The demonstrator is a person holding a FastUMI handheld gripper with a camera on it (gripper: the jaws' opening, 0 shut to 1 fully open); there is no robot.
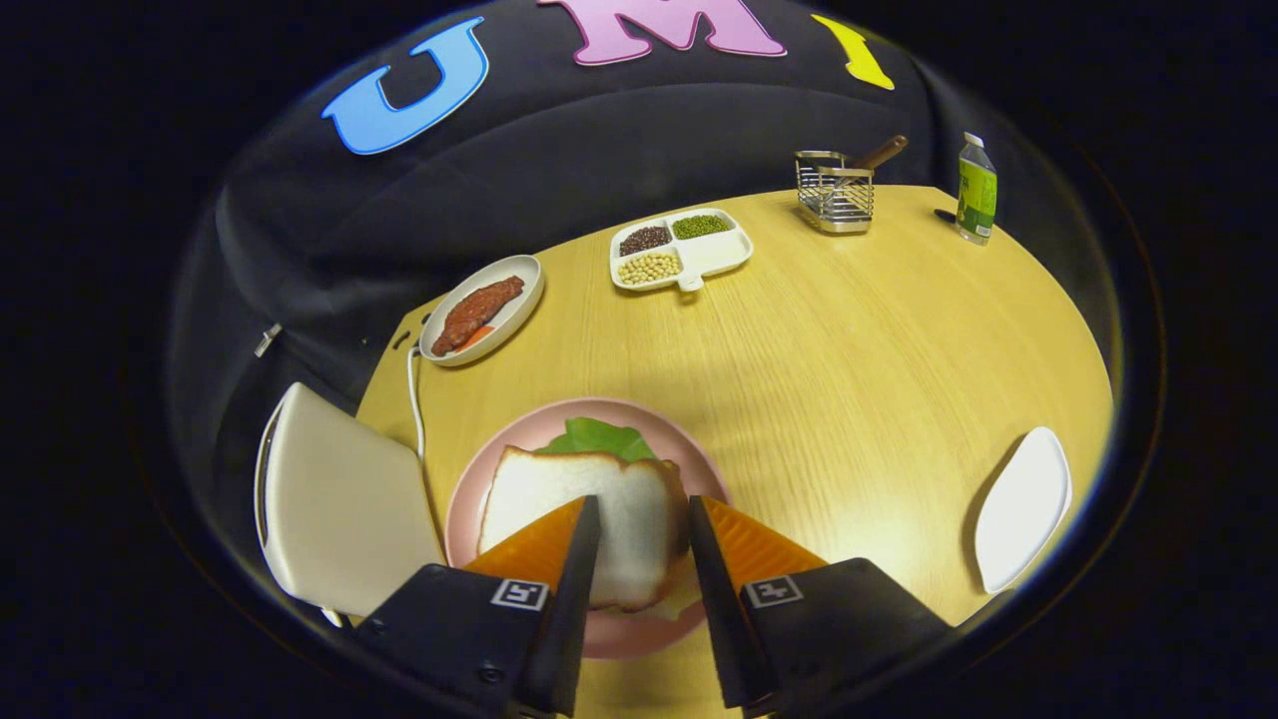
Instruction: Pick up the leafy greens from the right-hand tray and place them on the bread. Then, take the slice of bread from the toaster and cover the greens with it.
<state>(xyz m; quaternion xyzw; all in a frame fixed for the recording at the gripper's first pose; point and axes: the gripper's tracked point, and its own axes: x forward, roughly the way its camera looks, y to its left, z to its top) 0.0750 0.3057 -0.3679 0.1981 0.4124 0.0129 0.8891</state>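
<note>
**Fingers apart over top slice, sandwich looks stacked**

Fingers [644,519] at bottom centre of the frame, spread, with a clear gap between them. The bread slice [599,504] shows through that gap and past both tips. Can't tell whether either finger touches the bread; neither looks to be pressing it, so I read this as released, not grasping.

Where the task things are:
- Bread slice lies flat on the pink plate [699,459], just above the fingers in the frame.
- Leafy greens [599,437] poke out from under the far edge of the slice, so the slice covers them. A pale edge under the near side is probably the bottom bread; too hidden to be sure.
- Toaster [339,509] at lower left, cable [412,389] running up from it. Can't see its slots.
- White tray [1020,507] at lower right, nothing on it. Fits the greens having come from there.

Judgement: both steps look done. Slice sits roughly square on the plate, greens pinned under it.

Rest of the tabletop [849,359], untouched and well apart: plate with meat [481,310] centre left, divided dish of beans [681,250] upper centre, wire rack [837,192] and bottle [975,190] upper right.

Risk: pulling back low could drag the slice off the greens.
</note>
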